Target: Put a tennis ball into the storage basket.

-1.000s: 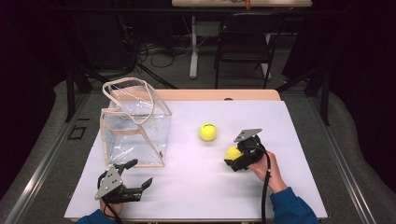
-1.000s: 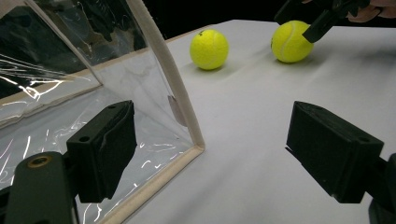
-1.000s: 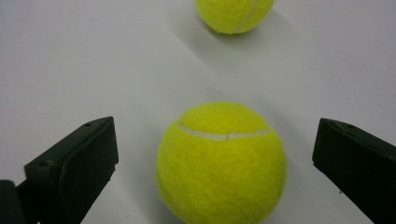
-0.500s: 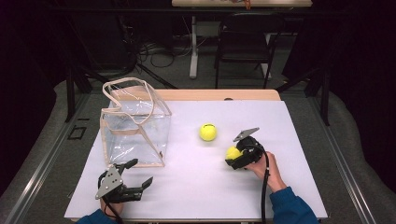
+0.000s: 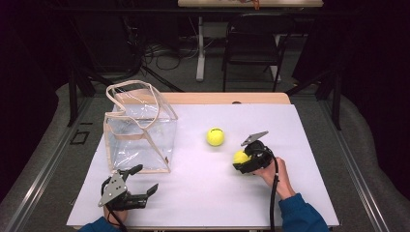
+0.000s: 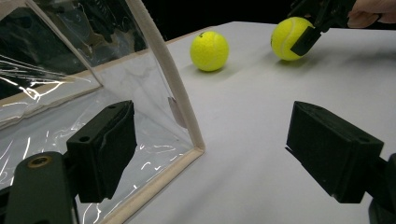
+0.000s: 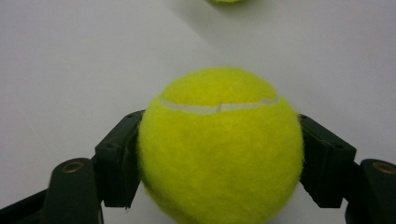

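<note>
High view shows the right gripper [image 5: 243, 159] clamped on a tennis ball [image 5: 240, 156] low over the surface [image 5: 300, 125], toward its right edge; a second ball [image 5: 215, 137] lies near the middle. The clear bag [image 5: 140, 130] by the left edge looks empty. The left gripper [image 5: 140, 186] waits near the front edge, fingers [image 6: 105, 149] apart. Judged so, one ball is grasped, none bagged.

On the white desk [image 5: 309, 125], the right hand-held gripper [image 5: 244, 160] clamps a yellow tennis ball [image 5: 240, 156]. A second tennis ball [image 5: 215, 137] lies near it. The left hand-held gripper [image 5: 145, 181], jaws apart, rests just beside a clear bag [image 5: 139, 130].
</note>
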### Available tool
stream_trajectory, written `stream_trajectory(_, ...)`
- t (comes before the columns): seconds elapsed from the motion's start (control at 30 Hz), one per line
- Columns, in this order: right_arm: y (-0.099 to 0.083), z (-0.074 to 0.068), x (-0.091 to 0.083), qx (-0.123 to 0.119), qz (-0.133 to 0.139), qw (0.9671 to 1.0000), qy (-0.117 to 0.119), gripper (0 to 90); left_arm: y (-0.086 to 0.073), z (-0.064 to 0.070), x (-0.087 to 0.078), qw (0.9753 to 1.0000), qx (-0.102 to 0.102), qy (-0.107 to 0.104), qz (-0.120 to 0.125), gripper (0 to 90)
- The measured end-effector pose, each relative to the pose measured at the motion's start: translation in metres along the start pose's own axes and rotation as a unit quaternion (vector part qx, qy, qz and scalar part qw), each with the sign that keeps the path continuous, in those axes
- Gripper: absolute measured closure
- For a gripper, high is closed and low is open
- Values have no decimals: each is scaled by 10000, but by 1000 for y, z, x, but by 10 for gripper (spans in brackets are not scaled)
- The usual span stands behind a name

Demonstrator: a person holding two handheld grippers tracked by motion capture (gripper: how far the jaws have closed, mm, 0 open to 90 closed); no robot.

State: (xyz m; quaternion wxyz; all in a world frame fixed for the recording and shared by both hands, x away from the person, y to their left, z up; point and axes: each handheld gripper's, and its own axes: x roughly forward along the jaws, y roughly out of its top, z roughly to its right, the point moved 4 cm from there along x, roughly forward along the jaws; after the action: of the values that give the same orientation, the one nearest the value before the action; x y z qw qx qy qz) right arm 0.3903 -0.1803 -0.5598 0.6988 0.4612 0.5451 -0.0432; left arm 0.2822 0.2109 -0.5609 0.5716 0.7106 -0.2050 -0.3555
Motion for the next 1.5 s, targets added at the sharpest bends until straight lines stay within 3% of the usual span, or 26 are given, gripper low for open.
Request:
stream_trajectory(0.47, 13, -10, -16, -318, -86, 9994, -96, 264, 1, 1, 1, 10000, 23, -42, 3, 158)
stream_trajectory(0.7, 21, -10, -23, -363, -107, 9992, -115, 264, 1, 1, 1, 10000, 3, 6, 13, 158)
stream_trajectory(1.5, 48, -20, -31, -655, 5, 9978, -29, 266, 1, 1, -4, 10000, 36, 26, 40, 158)
